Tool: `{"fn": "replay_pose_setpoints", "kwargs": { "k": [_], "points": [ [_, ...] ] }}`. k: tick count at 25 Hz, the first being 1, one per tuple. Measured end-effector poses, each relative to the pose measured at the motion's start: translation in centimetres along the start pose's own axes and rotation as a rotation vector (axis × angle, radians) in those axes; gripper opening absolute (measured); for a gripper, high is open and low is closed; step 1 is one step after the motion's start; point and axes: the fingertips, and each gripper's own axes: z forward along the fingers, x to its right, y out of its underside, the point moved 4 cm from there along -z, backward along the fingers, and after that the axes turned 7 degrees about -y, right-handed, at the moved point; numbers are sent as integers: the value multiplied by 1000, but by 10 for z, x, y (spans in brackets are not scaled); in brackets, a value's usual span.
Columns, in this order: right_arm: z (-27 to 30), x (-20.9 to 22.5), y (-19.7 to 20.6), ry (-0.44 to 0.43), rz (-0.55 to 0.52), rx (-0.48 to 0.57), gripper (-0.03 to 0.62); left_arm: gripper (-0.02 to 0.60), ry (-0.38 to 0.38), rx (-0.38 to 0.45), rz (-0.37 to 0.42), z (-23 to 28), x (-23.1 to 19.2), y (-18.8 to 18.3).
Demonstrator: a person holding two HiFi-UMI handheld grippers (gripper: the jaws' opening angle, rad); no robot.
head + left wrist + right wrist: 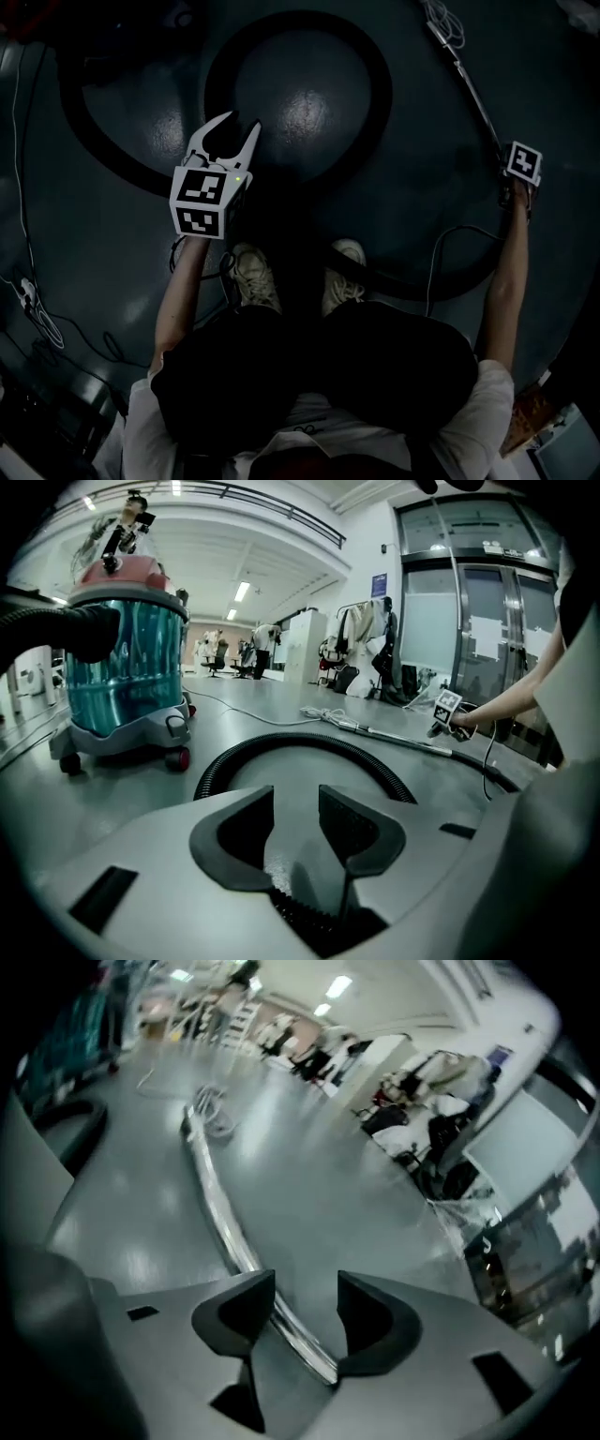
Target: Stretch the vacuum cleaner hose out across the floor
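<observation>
Hose (379, 94) lies on the floor, curled in one big loop, so stretching's barely begun imo. Its metal wand (211, 1194) runs off the loop's far end. R claw (306, 1283) is spread round the wand, pads not pinching. L claw (241, 122) hangs over the loop's near edge, spread, empty. Left to do: grip, pull loop straight.
</observation>
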Motion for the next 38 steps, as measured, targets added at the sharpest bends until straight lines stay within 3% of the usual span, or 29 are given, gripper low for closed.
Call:
{"fn": "replay_pose_setpoints", "kwargs": {
  "k": [2,3,5,7,10,13,16,18,20,22,26,30,32,34,38],
  "points": [
    [-25,29,-20,21,133,96,204,163,-8,5,-21,-3,-8,2],
    [-33,33,-29,10,130,118,204,195,-13,8,-18,-6,-10,3],
    [-47,9,-44,-51,-8,126,204,289,-20,2,22,-9,-11,8],
    [-46,-37,-51,-199,-189,130,204,311,-12,-14,63,-16,-6,14],
    [-61,-137,-52,-491,-454,152,204,311,29,-31,56,-34,6,16],
    [-129,-267,-35,-938,-636,120,202,311,48,-28,56,-50,21,20],
    [-209,-382,15,-1396,-766,-9,202,311,8,-43,106,-54,28,33],
    [-238,-425,55,-1536,-890,-131,203,311,-15,-47,99,-57,30,37],
    [-243,-440,94,-1548,-1015,-254,204,311,-33,-40,87,-60,27,36],
    [-235,-443,123,-1510,-1066,-355,204,311,-51,-34,91,-62,23,36],
    [-228,-454,149,-1504,-962,-495,202,311,-64,-40,107,-62,19,39],
    [-232,-463,149,-1529,-906,-462,194,311,-78,-13,71,-63,16,37],
    [-232,-469,133,-1558,-760,-392,183,311,-91,43,42,-68,10,28],
    [-223,-477,98,-1572,-548,-285,178,311,-114,101,16,-73,1,18],
    [-194,-466,-7,-1497,-188,-45,173,311,-138,119,45,-70,-7,5]
  ]
}}
